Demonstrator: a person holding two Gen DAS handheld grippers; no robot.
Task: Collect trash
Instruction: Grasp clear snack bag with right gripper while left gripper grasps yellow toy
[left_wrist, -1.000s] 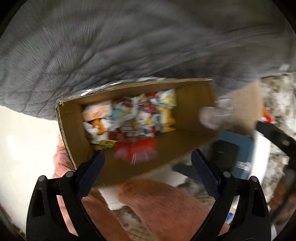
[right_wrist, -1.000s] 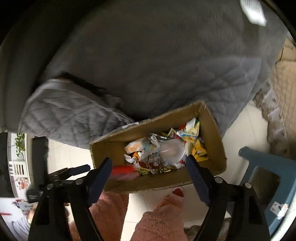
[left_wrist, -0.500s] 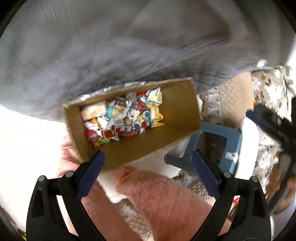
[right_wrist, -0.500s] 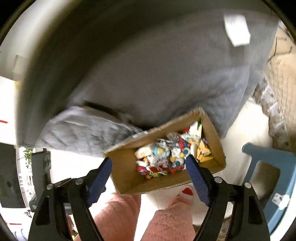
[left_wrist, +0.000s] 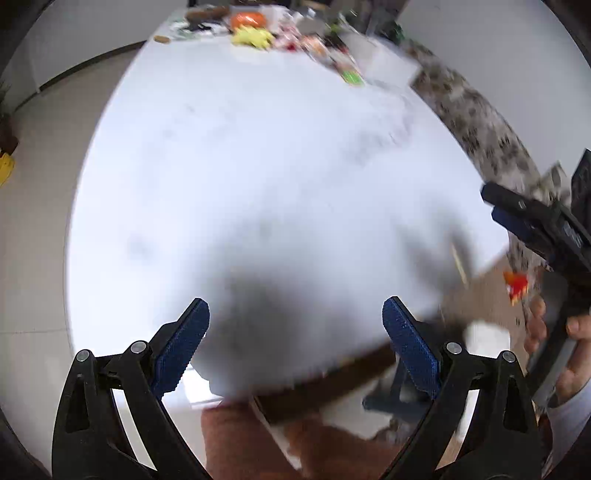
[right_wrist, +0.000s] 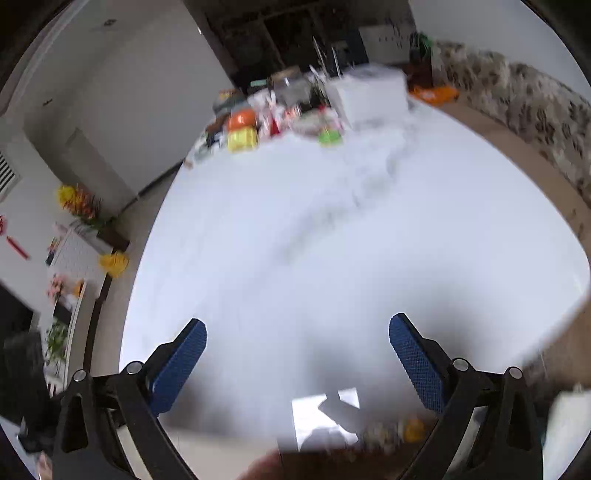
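A white table (left_wrist: 258, 166) fills both views, blurred by motion. Colourful packets and wrappers (left_wrist: 258, 33) crowd its far end, among them a yellow and orange item (right_wrist: 242, 131) and a green one (right_wrist: 330, 136). My left gripper (left_wrist: 295, 332) hangs open over the table's near part with nothing between its blue pads. My right gripper (right_wrist: 295, 354) is over the same near part; its jaws are opening and nothing is between them. It also shows at the right edge of the left wrist view as the right gripper (left_wrist: 535, 229) in a hand (left_wrist: 569, 347).
A white box (right_wrist: 365, 96) stands among the clutter at the far end. A flowered sofa (left_wrist: 476, 122) runs along the table's right side. A red-orange scrap (left_wrist: 517, 286) lies on a beige surface right of the table. A blue stool (left_wrist: 399, 402) and pink fuzzy legs (left_wrist: 295, 446) are below.
Both views have swung up from the cardboard box of trash on the floor to the white table top. The box is gone from view. The right jaws stand a little wider.
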